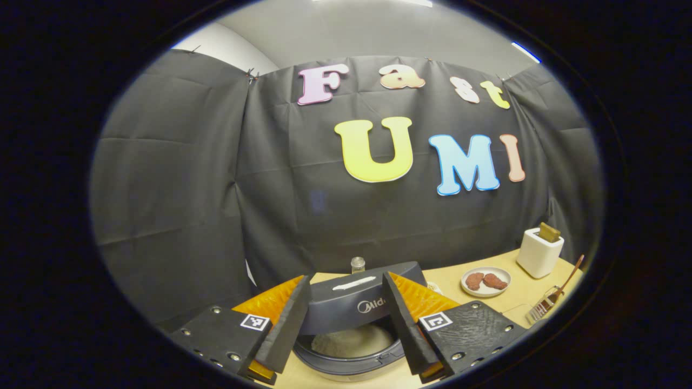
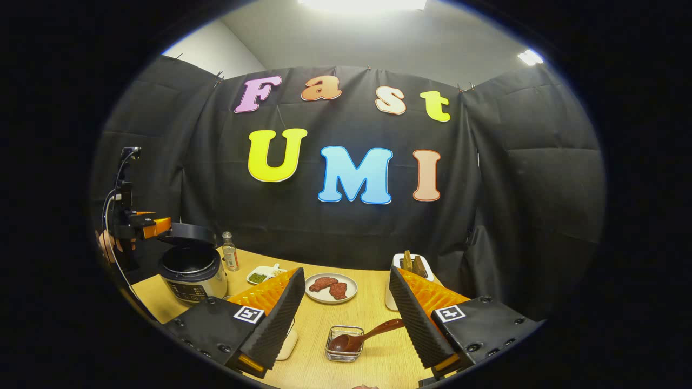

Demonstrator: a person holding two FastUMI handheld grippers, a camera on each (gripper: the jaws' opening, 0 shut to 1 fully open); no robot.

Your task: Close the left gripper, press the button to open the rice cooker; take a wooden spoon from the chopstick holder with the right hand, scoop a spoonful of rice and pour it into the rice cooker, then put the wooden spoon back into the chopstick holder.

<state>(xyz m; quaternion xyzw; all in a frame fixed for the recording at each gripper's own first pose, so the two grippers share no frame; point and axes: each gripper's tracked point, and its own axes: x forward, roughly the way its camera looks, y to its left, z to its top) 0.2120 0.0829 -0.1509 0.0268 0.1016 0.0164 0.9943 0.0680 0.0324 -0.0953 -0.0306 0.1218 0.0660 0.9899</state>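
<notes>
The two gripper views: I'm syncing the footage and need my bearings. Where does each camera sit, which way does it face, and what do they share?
Left gripper view: rides the left gripper, low over the open rice cooker, facing the booth wall; its own spread fingers frame the cooker.
Right gripper view: rides the right gripper, above the table, facing the wall; its spread fingers flank the wooden spoon in the wire chopstick holder.
Shared: rice cooker, plate, bottle, white holder.
</notes>
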